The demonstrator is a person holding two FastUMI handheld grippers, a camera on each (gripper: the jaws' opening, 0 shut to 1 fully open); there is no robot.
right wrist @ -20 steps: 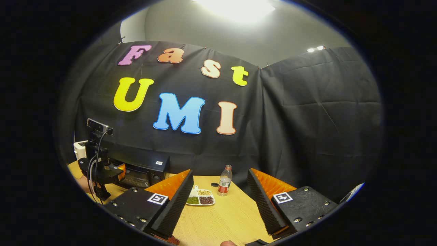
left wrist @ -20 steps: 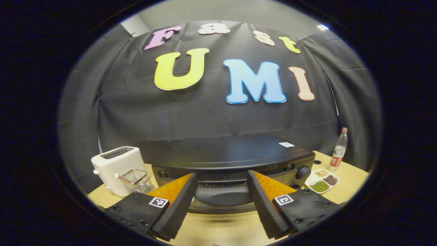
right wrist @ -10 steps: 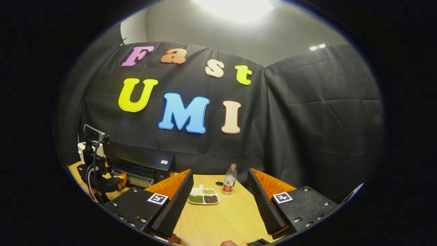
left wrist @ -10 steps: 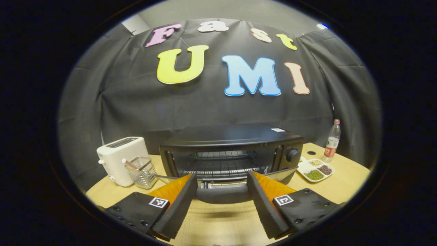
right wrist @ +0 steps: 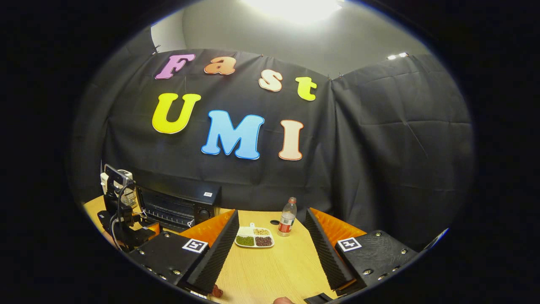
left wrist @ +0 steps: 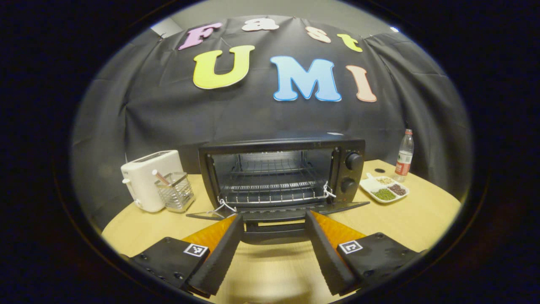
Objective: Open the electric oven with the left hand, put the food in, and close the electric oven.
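Tabletop (left wrist: 405, 219) carries the oven (left wrist: 282, 173); my left gripper (left wrist: 273, 247), jaws spread, straddles the door handle (left wrist: 274, 232). I lower steadily; right gripper (right wrist: 272, 253) gapes empty.

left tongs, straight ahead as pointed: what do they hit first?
Probably the handle of the lowered oven door, which sits between the open left tongs. Beyond it lies the open oven cavity. Depth is unclear.

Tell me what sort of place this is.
Likely a staged kitchen booth for recording, not a home: black cloth wall, and a wooden table holding an electric oven, toaster and sectioned food dish.
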